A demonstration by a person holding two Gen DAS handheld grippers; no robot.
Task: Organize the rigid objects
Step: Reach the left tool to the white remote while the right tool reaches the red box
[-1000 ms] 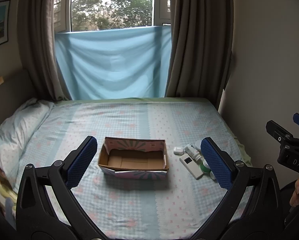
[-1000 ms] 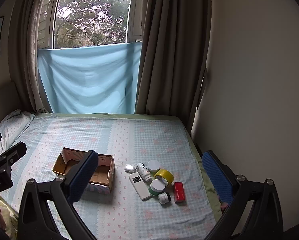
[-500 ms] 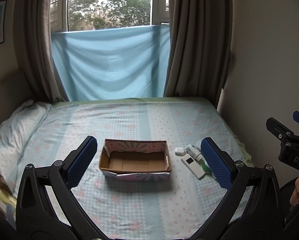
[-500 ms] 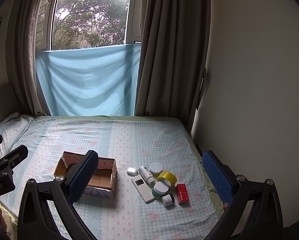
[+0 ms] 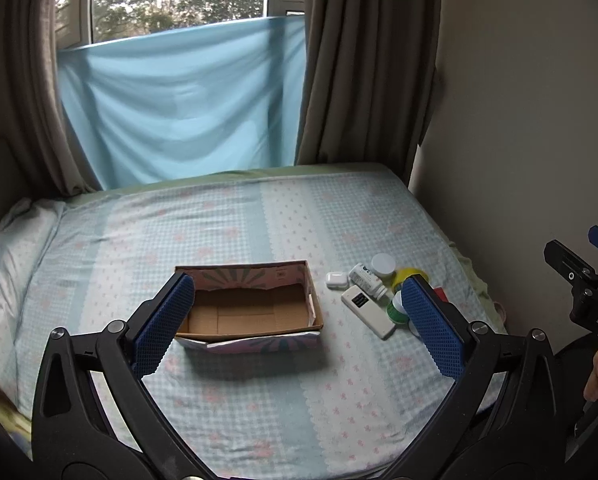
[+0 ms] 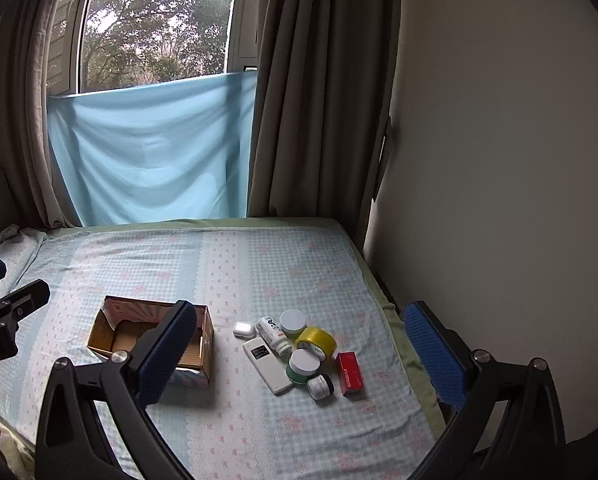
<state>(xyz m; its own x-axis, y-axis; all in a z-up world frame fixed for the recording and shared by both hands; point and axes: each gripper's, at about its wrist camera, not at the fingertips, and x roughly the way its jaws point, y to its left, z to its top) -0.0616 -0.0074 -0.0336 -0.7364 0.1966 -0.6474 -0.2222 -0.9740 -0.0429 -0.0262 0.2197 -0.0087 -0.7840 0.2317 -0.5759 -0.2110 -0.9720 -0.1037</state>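
Right wrist view: right gripper [image 6: 299, 360] fingers apart, empty, item pile lower centre; remote [image 6: 267, 366] long axis diagonal. Left gripper [image 5: 299, 320] fingers apart, framing box [image 5: 251, 312].

One cardboard box [image 6: 151, 340], one earbud case [image 6: 244, 328], one remote [image 6: 267, 366], one bottle [image 6: 273, 334], one tape roll [image 6: 316, 343], one red carton [image 6: 349, 373], and three jars [image 6: 293, 322] (differing sizes).
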